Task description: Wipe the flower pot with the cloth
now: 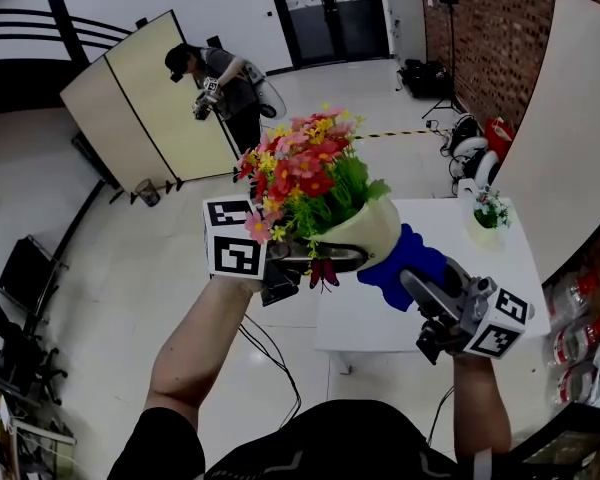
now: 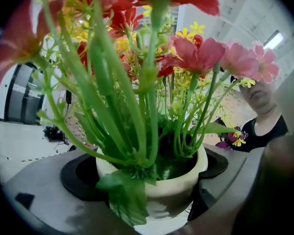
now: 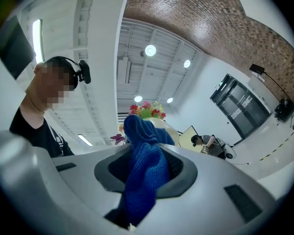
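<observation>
Blue cloth [image 1: 398, 260] in right claw [image 3: 147, 173] against flower pot [image 2: 179, 189] in left claw [image 2: 152, 174]

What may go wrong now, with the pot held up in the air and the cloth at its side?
1. The left claw grips the round pot in the air, tilted and seemingly beyond the table edge. A hard push from the cloth might make it slip out and fall.
2. The right claw pinches only a fold of the cloth, which may pull free during rubbing.

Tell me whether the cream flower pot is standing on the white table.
No, the left gripper holds the cream flower pot up in the air, off the white table.
</observation>
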`<control>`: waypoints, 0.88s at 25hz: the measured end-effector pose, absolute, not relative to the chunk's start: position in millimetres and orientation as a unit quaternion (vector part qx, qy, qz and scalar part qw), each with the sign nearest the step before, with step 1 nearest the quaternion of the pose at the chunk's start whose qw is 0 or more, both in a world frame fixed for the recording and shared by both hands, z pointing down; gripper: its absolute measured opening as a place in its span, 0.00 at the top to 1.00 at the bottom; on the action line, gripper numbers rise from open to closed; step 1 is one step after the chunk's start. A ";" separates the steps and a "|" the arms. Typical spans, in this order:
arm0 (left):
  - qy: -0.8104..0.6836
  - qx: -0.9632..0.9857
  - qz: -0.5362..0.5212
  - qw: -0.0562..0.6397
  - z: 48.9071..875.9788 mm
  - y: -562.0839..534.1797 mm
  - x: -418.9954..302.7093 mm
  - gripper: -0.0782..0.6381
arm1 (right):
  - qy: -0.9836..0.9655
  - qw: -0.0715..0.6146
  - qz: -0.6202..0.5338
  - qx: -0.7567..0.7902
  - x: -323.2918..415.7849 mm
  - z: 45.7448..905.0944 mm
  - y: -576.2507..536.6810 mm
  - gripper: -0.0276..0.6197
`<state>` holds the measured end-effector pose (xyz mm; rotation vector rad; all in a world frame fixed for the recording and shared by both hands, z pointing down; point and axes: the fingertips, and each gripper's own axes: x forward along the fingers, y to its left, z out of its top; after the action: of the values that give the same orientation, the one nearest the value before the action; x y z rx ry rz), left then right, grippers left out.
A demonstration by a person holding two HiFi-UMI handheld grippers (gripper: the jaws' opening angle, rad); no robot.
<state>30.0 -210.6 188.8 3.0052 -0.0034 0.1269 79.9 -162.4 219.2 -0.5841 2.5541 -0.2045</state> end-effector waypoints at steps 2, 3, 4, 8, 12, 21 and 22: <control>0.013 0.997 0.038 0.067 185.1 -203.2 32.9 0.13 | 0.937 0.261 -0.081 -0.219 78.6 220.7 -168.6 0.83; 0.018 0.997 0.038 0.064 183.7 -200.6 33.8 0.13 | 0.935 0.264 -0.084 -0.221 78.5 221.4 -172.4 0.83; 0.021 0.997 0.040 0.062 182.9 -198.8 34.4 0.13 | 0.933 0.269 -0.087 -0.223 79.0 222.0 -176.6 0.83; 0.043 0.997 0.036 0.060 184.6 -190.6 40.7 0.13 | 0.927 0.280 -0.100 -0.230 84.0 224.6 -193.3 0.83; 0.040 0.997 0.036 0.052 180.6 -188.3 44.6 0.13 | 0.921 0.294 -0.114 -0.227 86.3 225.0 -207.8 0.83; 0.000 0.998 0.051 0.048 180.6 -204.1 31.1 0.13 | 0.911 0.305 -0.140 -0.238 78.0 228.5 -235.7 0.83; -0.012 0.997 0.053 0.048 181.9 -209.5 29.0 0.13 | 0.911 0.305 -0.140 -0.240 79.4 230.0 -234.7 0.83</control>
<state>29.0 -209.5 181.9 3.0411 -0.0367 0.1617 79.4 -234.7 230.0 -0.6358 2.4114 -0.3708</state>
